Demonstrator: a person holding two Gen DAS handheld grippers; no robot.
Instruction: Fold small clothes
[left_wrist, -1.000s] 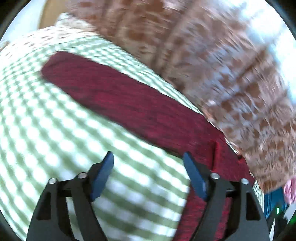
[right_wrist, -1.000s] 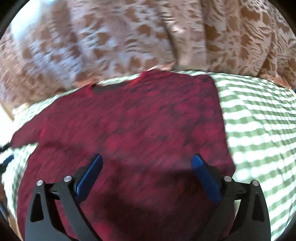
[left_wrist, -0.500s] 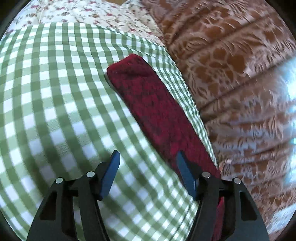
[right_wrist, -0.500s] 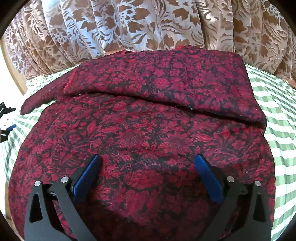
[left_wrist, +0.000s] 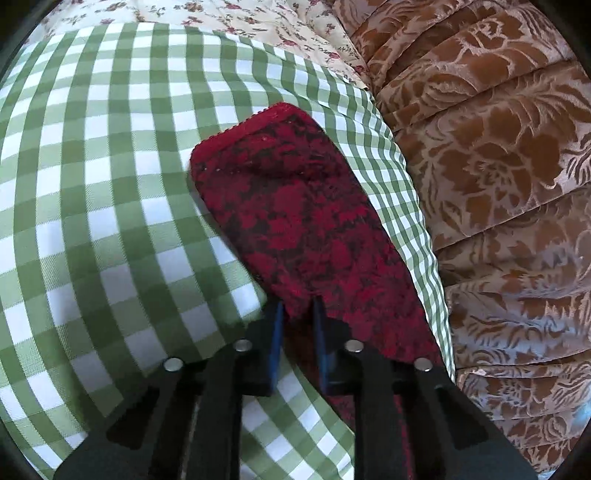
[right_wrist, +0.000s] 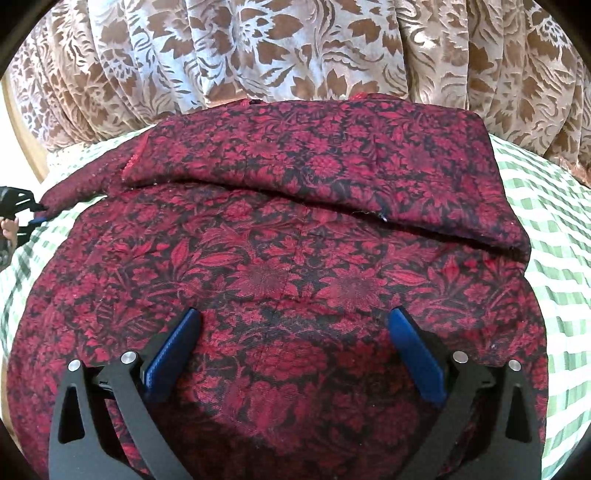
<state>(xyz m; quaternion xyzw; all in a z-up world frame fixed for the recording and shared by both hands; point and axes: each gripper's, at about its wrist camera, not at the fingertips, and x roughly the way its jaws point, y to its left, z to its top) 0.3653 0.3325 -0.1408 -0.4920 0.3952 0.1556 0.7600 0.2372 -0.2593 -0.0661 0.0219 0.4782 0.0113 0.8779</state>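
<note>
The red floral garment (right_wrist: 295, 266) is spread on the green checked cloth (left_wrist: 110, 184), in front of the brown patterned curtain (right_wrist: 295, 48), with one sleeve (left_wrist: 295, 206) stretched out along the cloth's curtain-side edge. The left hand-held gripper (left_wrist: 298, 314) has just been closing, and the sleeve's edge is pinched between its blue pads. The right hand-held gripper (right_wrist: 295, 332) is held wide open over the garment's body, nothing being gripped.

A green-and-white checked cloth (left_wrist: 110, 192) covers the surface; 1 dark red floral garment (right_wrist: 280, 280) lies flat on it, its sleeve (left_wrist: 295, 221) stretched out.
</note>
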